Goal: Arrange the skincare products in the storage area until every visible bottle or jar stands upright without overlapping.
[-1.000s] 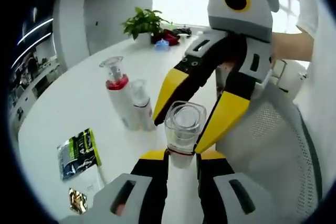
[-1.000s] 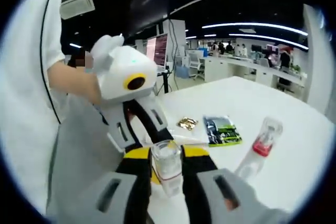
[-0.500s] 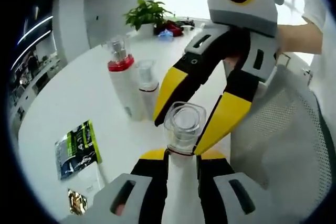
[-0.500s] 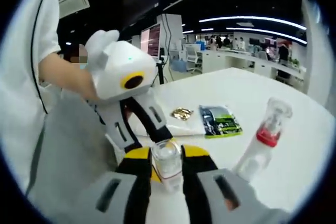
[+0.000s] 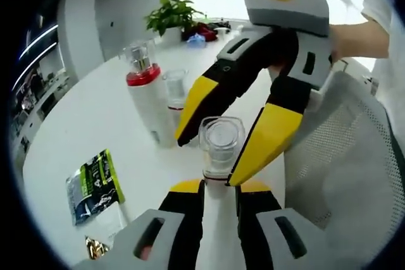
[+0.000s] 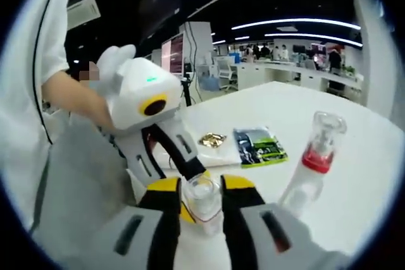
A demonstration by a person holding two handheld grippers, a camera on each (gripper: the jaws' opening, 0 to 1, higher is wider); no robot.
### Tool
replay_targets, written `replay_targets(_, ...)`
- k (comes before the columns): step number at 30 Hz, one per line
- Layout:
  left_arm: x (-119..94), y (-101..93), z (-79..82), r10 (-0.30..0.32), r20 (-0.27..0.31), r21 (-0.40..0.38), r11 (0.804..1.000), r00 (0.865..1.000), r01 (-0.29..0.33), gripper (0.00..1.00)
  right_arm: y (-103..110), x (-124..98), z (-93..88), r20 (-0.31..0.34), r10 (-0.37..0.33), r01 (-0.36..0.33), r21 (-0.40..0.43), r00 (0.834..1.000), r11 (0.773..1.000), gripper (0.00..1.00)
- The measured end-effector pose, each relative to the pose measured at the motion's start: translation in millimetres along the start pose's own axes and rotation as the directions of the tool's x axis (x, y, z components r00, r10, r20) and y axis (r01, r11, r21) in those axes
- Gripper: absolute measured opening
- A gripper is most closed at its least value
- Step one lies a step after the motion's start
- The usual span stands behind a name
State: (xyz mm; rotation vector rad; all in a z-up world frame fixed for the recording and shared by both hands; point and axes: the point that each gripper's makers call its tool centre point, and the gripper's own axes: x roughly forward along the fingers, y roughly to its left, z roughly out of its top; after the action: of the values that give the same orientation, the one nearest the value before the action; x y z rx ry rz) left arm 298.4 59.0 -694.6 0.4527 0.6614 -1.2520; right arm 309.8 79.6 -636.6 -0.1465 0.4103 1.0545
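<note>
Low centre of the frame, the left gripper (image 5: pixel 219 189) clamps a clear-capped bottle (image 5: pixel 221 145) — the right gripper (image 5: pixel 213 145), reaching in from upper right, closes on its cap. At centre left a red-collared bottle (image 5: pixel 145 96) stands on the white table (image 5: pixel 82 124) beside a smaller bottle (image 5: pixel 174 93); lower left lies a green sachet (image 5: pixel 95 177).

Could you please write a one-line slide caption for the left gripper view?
Both grippers' fingers close on one clear-capped bottle above the white table, beside two upright pump bottles.

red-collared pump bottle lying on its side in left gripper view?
No. The red-collared pump bottle stands upright on the white table, beside a smaller clear-capped bottle.
</note>
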Motion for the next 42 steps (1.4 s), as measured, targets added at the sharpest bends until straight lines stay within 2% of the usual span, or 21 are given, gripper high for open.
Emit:
replay_targets(9,4,-1.1,5.2,-0.027,0.018,0.015,1.000,0.999,0.027,0.16,-2,-1,-2.7,-0.007,-0.013,0.013,0.010,1.000,1.000,0.28)
replay_targets(18,8,5.9,10.7,-0.058,0.040,0.046,0.997,0.998,0.056,0.16,-14,-15,-3.8,0.014,-0.087,0.086,0.067,0.996,0.994,0.40)
replay_targets(26,10,14.7,13.6,-0.074,0.052,0.045,0.996,0.996,0.072,0.16,-18,-30,-10.2,0.001,-0.130,0.129,0.103,0.992,0.986,0.50)
replay_targets(35,16,28.2,19.7,-0.088,0.071,0.046,0.995,0.994,0.085,0.16,-12,-46,-30.1,-0.050,-0.154,0.160,0.137,0.987,0.978,0.58)
replay_targets(42,24,39.2,26.7,-0.099,0.077,0.060,0.994,0.992,0.095,0.16,-22,-62,-41.8,-0.073,-0.210,0.219,0.173,0.975,0.960,0.65)
